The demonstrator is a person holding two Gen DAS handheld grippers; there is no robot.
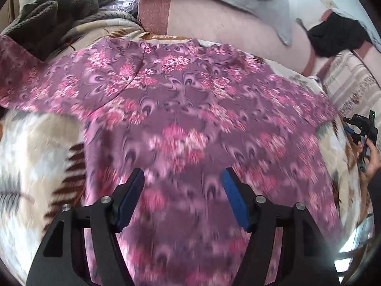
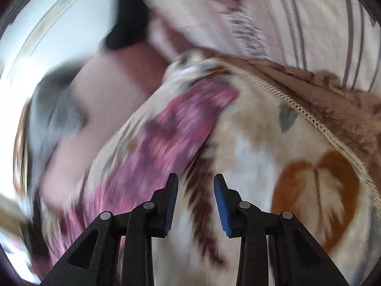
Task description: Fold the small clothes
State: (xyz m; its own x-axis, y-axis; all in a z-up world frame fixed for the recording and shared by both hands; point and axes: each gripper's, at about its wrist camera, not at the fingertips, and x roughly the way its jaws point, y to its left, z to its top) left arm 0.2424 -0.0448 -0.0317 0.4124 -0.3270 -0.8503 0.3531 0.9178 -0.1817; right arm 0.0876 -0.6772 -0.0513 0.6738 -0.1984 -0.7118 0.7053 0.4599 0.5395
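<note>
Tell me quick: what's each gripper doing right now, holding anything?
Left gripper: open, empty, above the purple floral garment.
Right gripper: open, empty, over the blanket.

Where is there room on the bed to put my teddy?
Bare blanket shows left of the purple top, and more lies right of it, around the brown leaf print. The far left corner is crowded with a grey-brown heap. The top fills the middle.
</note>
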